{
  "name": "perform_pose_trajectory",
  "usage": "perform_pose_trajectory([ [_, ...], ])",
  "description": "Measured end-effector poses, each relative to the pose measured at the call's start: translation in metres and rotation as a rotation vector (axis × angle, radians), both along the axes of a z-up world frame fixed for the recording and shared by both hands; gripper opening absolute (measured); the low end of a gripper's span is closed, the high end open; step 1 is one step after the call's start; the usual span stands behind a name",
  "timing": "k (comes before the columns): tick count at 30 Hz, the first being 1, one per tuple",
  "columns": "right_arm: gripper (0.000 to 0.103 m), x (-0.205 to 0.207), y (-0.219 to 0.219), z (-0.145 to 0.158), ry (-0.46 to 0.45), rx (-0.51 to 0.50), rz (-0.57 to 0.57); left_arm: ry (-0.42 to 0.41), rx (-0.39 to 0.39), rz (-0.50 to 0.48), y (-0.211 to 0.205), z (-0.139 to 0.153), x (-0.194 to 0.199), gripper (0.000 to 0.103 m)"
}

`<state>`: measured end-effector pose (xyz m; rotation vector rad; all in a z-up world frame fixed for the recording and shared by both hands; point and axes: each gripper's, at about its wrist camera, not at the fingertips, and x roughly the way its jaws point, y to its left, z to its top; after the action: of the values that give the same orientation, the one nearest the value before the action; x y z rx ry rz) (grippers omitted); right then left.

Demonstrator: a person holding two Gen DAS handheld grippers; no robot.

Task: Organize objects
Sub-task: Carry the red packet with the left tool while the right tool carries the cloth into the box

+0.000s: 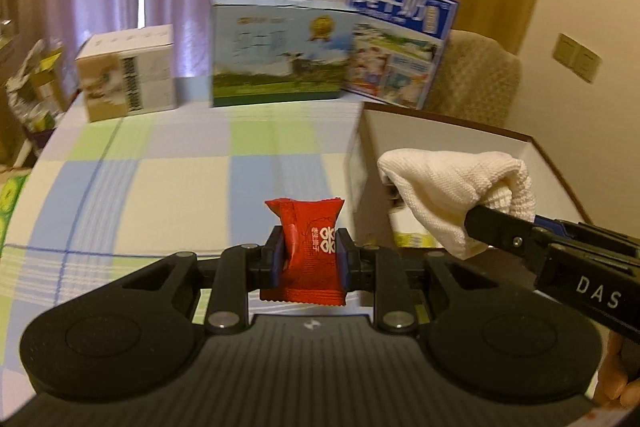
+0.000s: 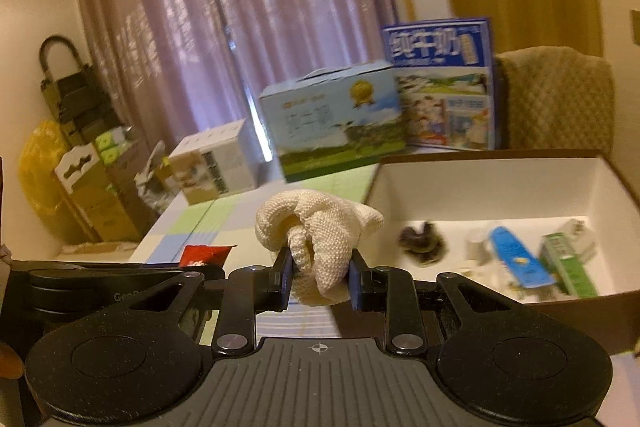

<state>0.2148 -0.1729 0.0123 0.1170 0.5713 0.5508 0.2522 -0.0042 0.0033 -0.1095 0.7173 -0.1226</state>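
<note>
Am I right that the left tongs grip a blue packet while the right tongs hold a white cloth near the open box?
Not quite: the packet in the left tongs is red, not blue, as the left wrist view shows. The rest holds: the right tongs grip a white cloth near the open box.

Black grippers — blue-padded fingers (image 1: 277,259), silver screws.

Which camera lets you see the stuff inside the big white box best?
The right wrist view. It looks down into the open white box, showing a dark clump, a blue packet and a green carton, all blurred. In the left wrist view the white cloth in the right gripper blocks most of the inside.
</note>
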Motion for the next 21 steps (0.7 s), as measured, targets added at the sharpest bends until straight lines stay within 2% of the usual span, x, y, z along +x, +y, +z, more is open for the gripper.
perform_pose_trajectory([
  [11,0.024,0.026,-0.091,0.012,-0.011,-0.025,-0.171,-0.01,0.023,-0.107,-0.074,0.011,0.032,0.022],
  [21,0.024,0.058,-0.131,0.005,0.007,-0.061,-0.212,0.0,0.078,-0.161,-0.123,0.004,0.078,0.022],
])
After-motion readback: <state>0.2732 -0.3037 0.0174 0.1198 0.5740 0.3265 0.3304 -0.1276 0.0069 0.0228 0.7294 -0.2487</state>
